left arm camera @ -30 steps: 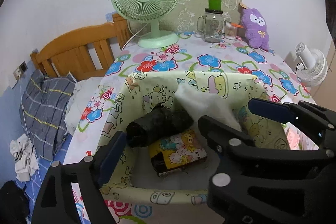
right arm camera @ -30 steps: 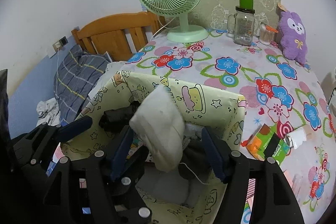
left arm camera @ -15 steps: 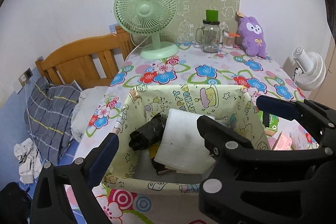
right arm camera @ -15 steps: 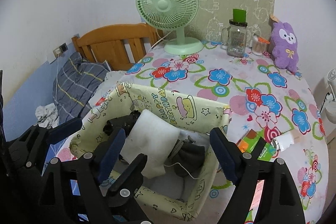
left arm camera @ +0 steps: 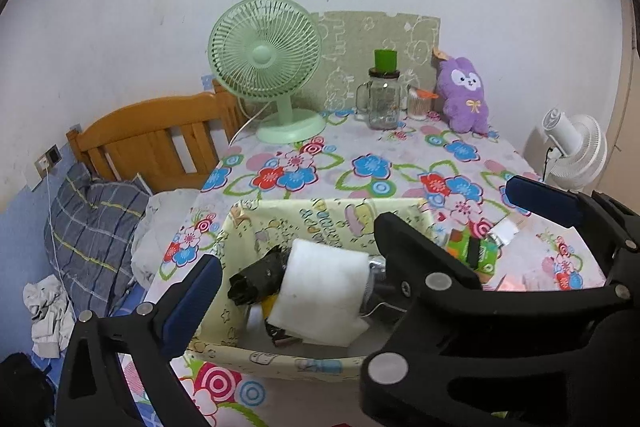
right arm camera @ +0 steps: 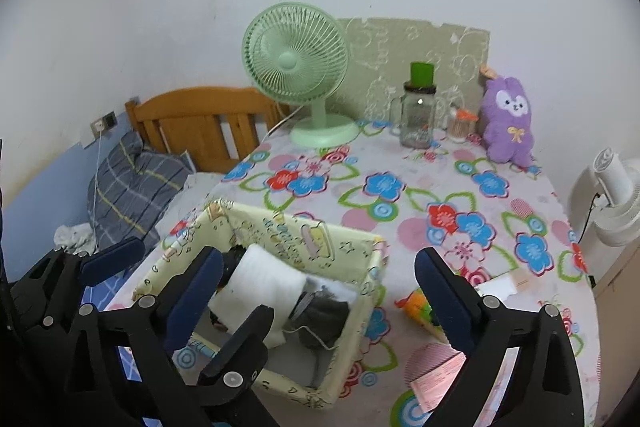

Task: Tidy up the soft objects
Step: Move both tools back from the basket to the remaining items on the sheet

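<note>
Both your left hand-held gripper point(left arm camera: 356, 223) and right hand-held gripper point(right arm camera: 320, 267) have just been opening and grasp nothing; the white foam pad point(left arm camera: 320, 291) lies in the fabric box point(right arm camera: 360, 311) on the surface point(right arm camera: 400, 163), propped high, so it might spring out
</note>
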`<move>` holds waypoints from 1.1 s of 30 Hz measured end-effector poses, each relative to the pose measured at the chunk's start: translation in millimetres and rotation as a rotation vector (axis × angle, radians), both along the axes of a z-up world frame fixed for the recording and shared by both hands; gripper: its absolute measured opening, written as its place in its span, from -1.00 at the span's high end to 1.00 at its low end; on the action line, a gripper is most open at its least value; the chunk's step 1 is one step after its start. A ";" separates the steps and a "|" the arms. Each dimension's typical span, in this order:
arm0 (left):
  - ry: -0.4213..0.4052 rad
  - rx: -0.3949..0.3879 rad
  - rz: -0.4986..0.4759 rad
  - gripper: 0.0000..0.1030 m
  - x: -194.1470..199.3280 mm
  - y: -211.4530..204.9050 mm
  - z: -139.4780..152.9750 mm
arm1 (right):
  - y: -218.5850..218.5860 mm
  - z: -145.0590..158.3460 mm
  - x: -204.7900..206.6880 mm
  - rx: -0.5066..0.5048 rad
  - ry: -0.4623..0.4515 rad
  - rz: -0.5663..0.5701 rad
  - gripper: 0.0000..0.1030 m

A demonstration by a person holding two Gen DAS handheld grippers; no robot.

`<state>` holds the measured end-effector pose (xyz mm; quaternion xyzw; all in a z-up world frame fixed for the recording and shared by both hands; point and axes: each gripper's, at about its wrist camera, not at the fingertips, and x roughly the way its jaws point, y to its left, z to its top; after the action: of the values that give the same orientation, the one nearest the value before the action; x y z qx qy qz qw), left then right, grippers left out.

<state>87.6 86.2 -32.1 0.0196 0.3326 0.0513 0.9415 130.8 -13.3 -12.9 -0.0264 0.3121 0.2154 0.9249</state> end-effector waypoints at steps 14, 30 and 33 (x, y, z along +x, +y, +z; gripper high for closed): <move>-0.081 0.011 -0.056 -0.99 -8.5 -43.7 17.2 | -46.0 17.5 -17.7 0.026 -0.083 -0.103 -0.99; -0.105 -0.035 -0.150 -0.97 -13.9 -103.7 17.3 | -113.9 19.9 -34.7 0.064 -0.093 -0.220 -0.99; -0.098 -0.054 -0.169 -0.97 -15.9 -114.5 14.5 | -125.6 19.8 -39.2 0.063 -0.102 -0.239 -0.99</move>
<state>71.8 -28.2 -17.6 0.0195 0.2846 -0.0364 0.9578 91.6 -138.9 6.9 0.0293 0.2587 0.1119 0.9590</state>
